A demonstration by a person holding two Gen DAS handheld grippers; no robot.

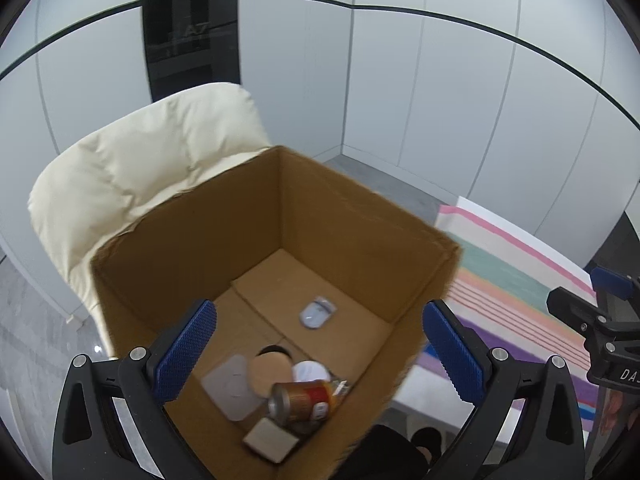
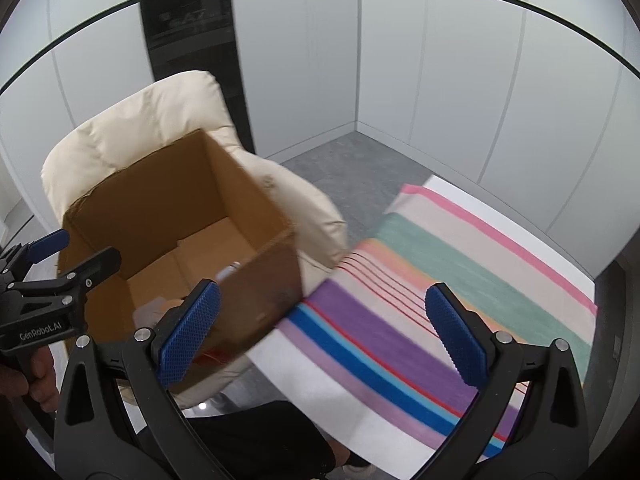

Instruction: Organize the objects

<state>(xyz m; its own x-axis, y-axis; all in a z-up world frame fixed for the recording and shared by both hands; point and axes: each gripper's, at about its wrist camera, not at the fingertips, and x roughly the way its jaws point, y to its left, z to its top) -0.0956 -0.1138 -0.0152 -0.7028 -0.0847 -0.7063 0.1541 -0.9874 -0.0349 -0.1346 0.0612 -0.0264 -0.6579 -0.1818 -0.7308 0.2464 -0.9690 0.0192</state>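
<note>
We are holding both the left gripper and right gripper wide, empty; below the left jaws is lying the can (rigid, slippery, probably light), so we are favouring its sides.

The left claw fills the lower part of its own view, its blue-padded fingers spread wide with nothing pressed between them. The right claw is likewise spread wide and empty. At the lower left of the right view, a hand grips the left claw's handle.
</note>
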